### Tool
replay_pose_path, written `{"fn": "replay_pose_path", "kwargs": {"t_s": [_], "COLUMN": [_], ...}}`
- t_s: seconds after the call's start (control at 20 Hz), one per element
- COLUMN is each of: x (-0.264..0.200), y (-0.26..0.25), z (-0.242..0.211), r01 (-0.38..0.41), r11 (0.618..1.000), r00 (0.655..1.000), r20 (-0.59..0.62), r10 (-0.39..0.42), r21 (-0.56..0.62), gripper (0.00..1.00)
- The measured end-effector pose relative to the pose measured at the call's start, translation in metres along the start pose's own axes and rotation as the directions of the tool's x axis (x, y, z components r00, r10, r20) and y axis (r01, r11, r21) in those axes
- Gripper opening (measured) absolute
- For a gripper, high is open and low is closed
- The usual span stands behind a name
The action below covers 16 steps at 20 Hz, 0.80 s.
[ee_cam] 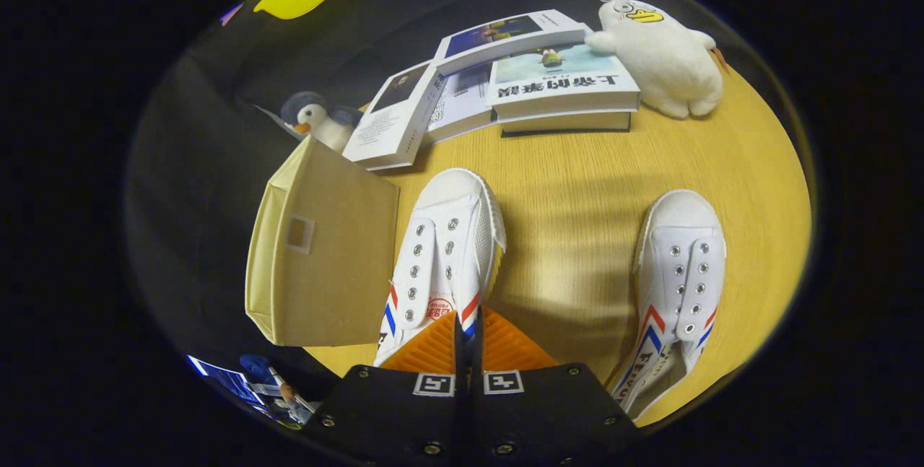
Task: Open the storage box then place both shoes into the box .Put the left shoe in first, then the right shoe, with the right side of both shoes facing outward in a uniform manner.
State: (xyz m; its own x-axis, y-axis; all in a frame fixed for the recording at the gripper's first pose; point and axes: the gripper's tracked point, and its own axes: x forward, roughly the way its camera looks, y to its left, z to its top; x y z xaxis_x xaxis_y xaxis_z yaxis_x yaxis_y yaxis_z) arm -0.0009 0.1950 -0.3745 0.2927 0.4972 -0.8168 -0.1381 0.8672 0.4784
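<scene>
Light wood-grain table (577,236) carries everything. Near left: beige fabric storage box (325,250) sits at the table's left edge, lid flap tilted up. Just right of it, a white canvas shoe (444,250) with red and blue stripes, toe pointing far; its heel end is hidden behind the gripper (468,337), whose fingers are closed together with barely a slit between them. Well apart to the right, a second matching shoe (678,286), toe also far. Far side: a loose stack of books (505,84), overlapping. Far right, white plush duck (660,55) touching the books. Far left, small penguin plush (314,120) behind the box.
</scene>
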Motion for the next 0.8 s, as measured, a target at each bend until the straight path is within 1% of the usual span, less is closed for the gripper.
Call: {"fn": "replay_pose_path", "kwargs": {"t_s": [0.35,0.55,0.8], "x": [-0.057,-0.073,-0.079], "y": [0.030,0.058,0.105], "z": [0.026,0.036,0.049], "r01": [0.009,-0.025,-0.076], "r11": [1.000,0.999,0.992], "r00": [0.998,0.998,0.995], "r20": [0.056,0.064,0.061], "r10": [-0.007,0.028,0.083], "r21": [-0.030,-0.047,-0.098], "gripper": [0.00,0.00,0.00]}}
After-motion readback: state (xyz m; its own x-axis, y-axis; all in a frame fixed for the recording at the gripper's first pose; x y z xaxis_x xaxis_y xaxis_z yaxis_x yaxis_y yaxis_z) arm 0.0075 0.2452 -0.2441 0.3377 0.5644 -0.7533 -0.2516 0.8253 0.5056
